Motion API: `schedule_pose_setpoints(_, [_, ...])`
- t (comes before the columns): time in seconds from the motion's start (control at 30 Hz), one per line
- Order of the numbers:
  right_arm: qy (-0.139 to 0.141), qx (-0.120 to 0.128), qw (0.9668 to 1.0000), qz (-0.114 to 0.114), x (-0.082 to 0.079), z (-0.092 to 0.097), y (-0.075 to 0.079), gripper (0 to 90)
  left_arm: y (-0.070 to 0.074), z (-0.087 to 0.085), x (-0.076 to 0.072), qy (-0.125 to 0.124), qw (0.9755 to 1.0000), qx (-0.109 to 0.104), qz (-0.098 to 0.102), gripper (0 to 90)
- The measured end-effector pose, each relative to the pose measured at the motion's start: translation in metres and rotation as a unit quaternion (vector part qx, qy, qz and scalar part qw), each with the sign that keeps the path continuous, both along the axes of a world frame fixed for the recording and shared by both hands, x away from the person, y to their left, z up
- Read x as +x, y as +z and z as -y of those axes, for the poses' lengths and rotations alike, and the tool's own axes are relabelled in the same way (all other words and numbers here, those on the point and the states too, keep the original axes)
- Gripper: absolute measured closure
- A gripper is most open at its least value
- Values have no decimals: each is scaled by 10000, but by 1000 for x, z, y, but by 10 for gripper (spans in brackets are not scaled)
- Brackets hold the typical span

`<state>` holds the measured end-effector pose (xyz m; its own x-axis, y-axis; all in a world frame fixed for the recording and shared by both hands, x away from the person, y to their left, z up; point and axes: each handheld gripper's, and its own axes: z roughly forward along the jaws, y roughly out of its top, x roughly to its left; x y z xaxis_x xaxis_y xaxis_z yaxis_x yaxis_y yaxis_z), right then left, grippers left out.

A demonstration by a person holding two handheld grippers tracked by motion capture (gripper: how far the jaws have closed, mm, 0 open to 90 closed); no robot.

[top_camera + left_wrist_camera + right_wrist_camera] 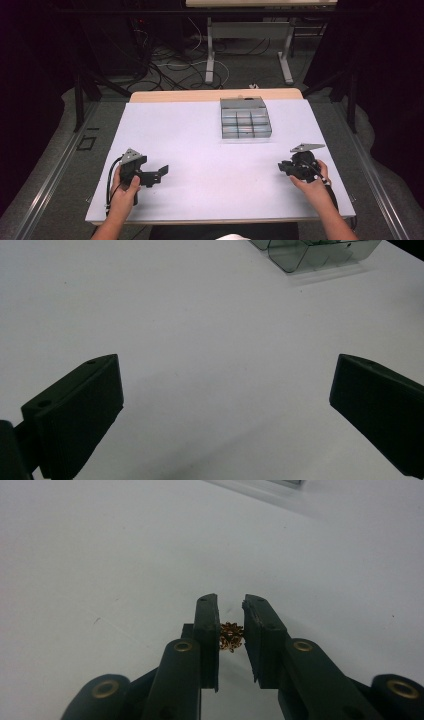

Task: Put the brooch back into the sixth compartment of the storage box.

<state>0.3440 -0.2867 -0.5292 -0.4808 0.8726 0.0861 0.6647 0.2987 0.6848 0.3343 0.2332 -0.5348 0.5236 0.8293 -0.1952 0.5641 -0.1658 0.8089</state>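
right gripper: my jaws nearly together, clamped on a small gold cluster. Narrow gap shows above it.
gold cluster: tiny brass-coloured bits bunched up, pinched between my right pads, partway down the jaws. Can't tell what the bits are.
cluster vs surface: sits just above the white surface; can't tell if it touches.
right gripper, high view: at, near the right edge of the surface, my right hand behind it. Jaws point toward the middle.
left gripper: my jaws spread wide, nothing between them, bare white surface underneath.
left gripper, high view: at, front left of the surface, my left hand on the grip. Jaws point right, toward the centre.
grippers: well apart, one on each side, both low over the surface.
compartment box: grey see-through, divided into small cells, lid hinged up at the back. Sits at the far middle of the surface, well apart from both grippers.
box, left gripper view: corner of it at top right, far off from my jaws.
box contents: too small to tell.
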Motion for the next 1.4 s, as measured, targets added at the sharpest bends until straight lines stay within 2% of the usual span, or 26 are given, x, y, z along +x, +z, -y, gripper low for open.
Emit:
schedule_pose_setpoints(0.27, [-167,126,9998,-1,4,7,1,769,0,0,0,1,10000,1,-1,11])
schedule_pose_setpoints(0.3, [-238,184,9995,-56,4,7,1,769,0,0,0,2,10000,3,0,11])
schedule_pose_setpoints(0.63, [-369,577,9976,-92,9,16,2,770,0,0,0,1,10000,-1,-12,11])
schedule_pose_setpoints(0.67, [-389,620,9972,-156,9,17,3,769,0,0,0,3,10000,0,-12,11])
schedule_pose_setpoints(0.83, [-418,640,9970,-137,11,20,5,770,-1,1,0,10,10000,0,-15,11])
schedule_pose_setpoints(1.0, [-506,774,9955,-192,14,23,8,769,-1,0,0,11,10000,2,-19,11])
schedule_pose_setpoints(1.4, [-674,990,9927,-135,26,26,16,769,-1,0,0,3,10000,-4,-33,11])
